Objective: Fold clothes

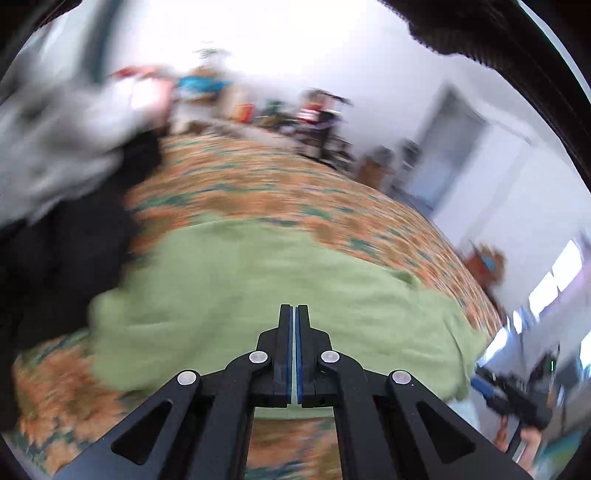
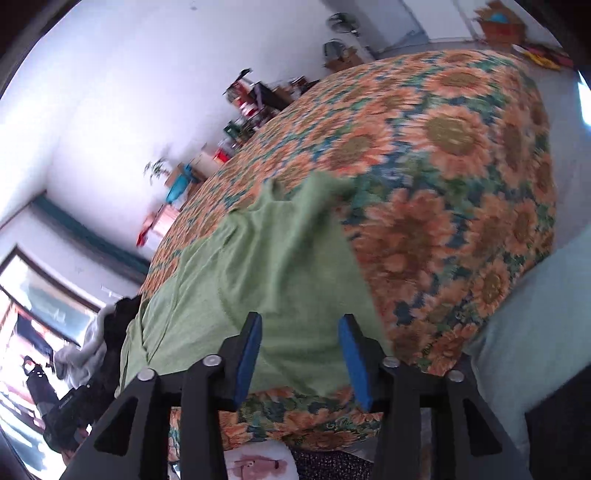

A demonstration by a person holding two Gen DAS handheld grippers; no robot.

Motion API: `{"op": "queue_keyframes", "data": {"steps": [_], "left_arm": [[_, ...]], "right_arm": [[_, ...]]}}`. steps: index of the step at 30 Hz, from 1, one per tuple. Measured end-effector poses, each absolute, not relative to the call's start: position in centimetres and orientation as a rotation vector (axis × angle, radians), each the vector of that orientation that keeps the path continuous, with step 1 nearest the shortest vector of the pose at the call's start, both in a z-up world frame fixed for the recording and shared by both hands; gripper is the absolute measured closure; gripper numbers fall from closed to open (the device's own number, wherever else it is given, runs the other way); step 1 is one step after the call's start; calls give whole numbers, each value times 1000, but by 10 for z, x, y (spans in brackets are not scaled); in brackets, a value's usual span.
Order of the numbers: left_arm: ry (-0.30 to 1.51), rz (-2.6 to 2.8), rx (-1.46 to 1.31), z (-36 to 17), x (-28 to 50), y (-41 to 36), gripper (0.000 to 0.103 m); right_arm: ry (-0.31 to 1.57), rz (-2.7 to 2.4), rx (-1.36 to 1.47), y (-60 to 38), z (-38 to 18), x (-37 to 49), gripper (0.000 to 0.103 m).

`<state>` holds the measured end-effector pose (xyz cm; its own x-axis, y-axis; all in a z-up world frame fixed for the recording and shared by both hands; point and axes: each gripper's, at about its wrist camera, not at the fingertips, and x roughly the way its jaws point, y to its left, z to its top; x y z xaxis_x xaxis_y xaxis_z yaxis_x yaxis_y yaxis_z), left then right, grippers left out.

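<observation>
A green garment [image 1: 258, 295] lies spread on the sunflower-print bedspread [image 1: 295, 184]. My left gripper [image 1: 294, 308] is shut with nothing between its blue pads, held above the garment's near part. In the right wrist view the green garment [image 2: 258, 280] lies across the bedspread [image 2: 461, 155] with a raised fold at its far edge. My right gripper [image 2: 301, 321] is open and empty above the garment's near edge. The right gripper also shows in the left wrist view [image 1: 517, 398] at the far right.
A pile of grey and black clothes [image 1: 55, 166] lies on the bed at the left; it also shows in the right wrist view [image 2: 99, 343]. Cluttered shelves [image 2: 251, 103] stand along the white wall beyond the bed. A wicker basket [image 2: 498, 22] sits on the floor.
</observation>
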<state>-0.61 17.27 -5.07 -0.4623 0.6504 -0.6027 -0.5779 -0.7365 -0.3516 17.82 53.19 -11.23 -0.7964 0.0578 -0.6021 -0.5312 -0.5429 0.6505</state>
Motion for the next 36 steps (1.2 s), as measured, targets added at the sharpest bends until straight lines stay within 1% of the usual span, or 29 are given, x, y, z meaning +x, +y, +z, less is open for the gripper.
{"op": "queue_keyframes", "data": {"steps": [2, 3, 4, 5, 6, 9, 11, 16, 20, 26, 27, 28, 32, 36], "left_arm": [[-23, 2136, -920, -50, 9, 208, 97], [27, 2103, -899, -49, 16, 225, 81], [69, 2073, -884, -51, 25, 241, 55], [98, 2050, -871, -55, 34, 255, 45], [124, 2030, -850, -59, 43, 267, 37], [217, 1974, -784, -64, 71, 291, 37], [293, 1956, -708, -64, 89, 297, 37], [500, 1937, -497, -68, 125, 295, 37], [653, 1906, -382, -75, 146, 296, 37], [874, 1814, -235, -93, 176, 307, 37], [910, 1795, -216, -96, 180, 310, 37], [942, 1778, -197, -100, 184, 312, 37], [1044, 1728, -113, -108, 195, 317, 37], [1145, 1682, -23, -115, 204, 321, 37]], "right_arm": [[1347, 2352, -717, 534, -123, 188, 51], [1391, 2341, -697, 534, -129, 194, 50], [1434, 2331, -676, 535, -134, 198, 49], [1477, 2321, -648, 534, -140, 203, 48], [1521, 2313, -617, 533, -146, 207, 46], [1650, 2311, -509, 525, -161, 217, 42], [1731, 2320, -449, 517, -170, 219, 41], [1851, 2371, -465, 499, -183, 197, 42], [1991, 2316, -428, 498, -196, 178, 43], [2063, 2201, -308, 504, -202, 172, 44], [2072, 2192, -296, 504, -203, 171, 45], [2073, 2186, -295, 505, -203, 170, 50], [2126, 2149, -276, 506, -211, 167, 52], [2062, 2195, -290, 506, -207, 161, 52]]}}
